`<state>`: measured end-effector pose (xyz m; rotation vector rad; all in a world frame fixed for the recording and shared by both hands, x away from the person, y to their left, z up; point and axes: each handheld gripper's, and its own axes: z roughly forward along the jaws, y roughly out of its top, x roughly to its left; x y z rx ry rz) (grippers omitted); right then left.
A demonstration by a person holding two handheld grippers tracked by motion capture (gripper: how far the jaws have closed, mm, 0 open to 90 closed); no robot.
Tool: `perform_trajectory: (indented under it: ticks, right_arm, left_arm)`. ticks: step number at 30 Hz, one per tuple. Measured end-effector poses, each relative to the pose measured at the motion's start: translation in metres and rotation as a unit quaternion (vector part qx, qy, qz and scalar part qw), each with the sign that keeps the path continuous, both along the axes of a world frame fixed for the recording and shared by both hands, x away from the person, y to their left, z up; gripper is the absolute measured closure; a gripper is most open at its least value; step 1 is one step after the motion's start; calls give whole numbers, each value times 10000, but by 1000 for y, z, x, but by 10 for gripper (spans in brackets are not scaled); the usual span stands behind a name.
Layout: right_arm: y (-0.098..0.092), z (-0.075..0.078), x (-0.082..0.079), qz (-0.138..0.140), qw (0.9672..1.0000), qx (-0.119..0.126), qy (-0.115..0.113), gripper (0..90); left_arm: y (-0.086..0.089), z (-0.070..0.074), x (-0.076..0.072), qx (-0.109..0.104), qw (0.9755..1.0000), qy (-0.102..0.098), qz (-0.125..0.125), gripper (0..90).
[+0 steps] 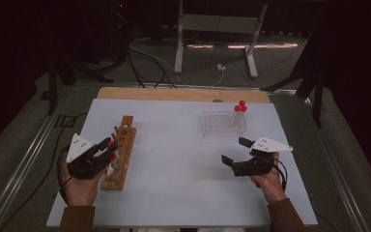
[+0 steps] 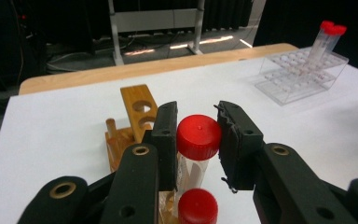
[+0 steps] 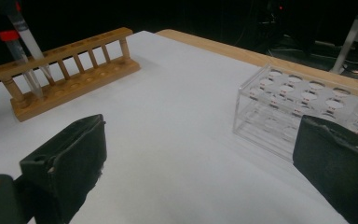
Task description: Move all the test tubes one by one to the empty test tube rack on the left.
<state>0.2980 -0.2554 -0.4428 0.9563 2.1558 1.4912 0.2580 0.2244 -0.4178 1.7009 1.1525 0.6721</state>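
Note:
A clear tube with a red cap [image 2: 198, 136] stands in the wooden rack [image 2: 137, 106], and my left gripper [image 2: 196, 142] is shut on it just under and around the cap. A second red-capped tube [image 2: 196, 205] sits in the rack nearer to me. In the high view the left gripper [image 1: 110, 149] is at the near end of the wooden rack [image 1: 123, 140]. My right gripper [image 1: 233, 151] rests low over the white table with its jaws wide apart and nothing between them. Its own view has the right gripper [image 3: 200, 163] facing the wooden rack [image 3: 70, 74] with its tubes [image 3: 21, 56].
A clear plastic rack [image 1: 223, 124] stands at the back right and holds red-capped tubes [image 1: 240, 106] at its far corner. It lies close ahead of the right gripper as the clear rack [image 3: 298, 105]. The white tabletop [image 1: 174, 159] ends at a wooden strip [image 1: 183, 94] at the back.

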Motion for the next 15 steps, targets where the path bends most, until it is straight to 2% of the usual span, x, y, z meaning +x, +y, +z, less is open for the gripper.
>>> perform_trajectory:
  ticks: [8,15]
  right_arm:
    - [0,0,0,7,10000,5,-3,27]
    - [0,0,0,6,10000,10,-3,27]
  left_arm:
    - [-2,-9,3,37,10000,91,7,702]
    - [-2,-13,5,-37,9999,161,16,702]
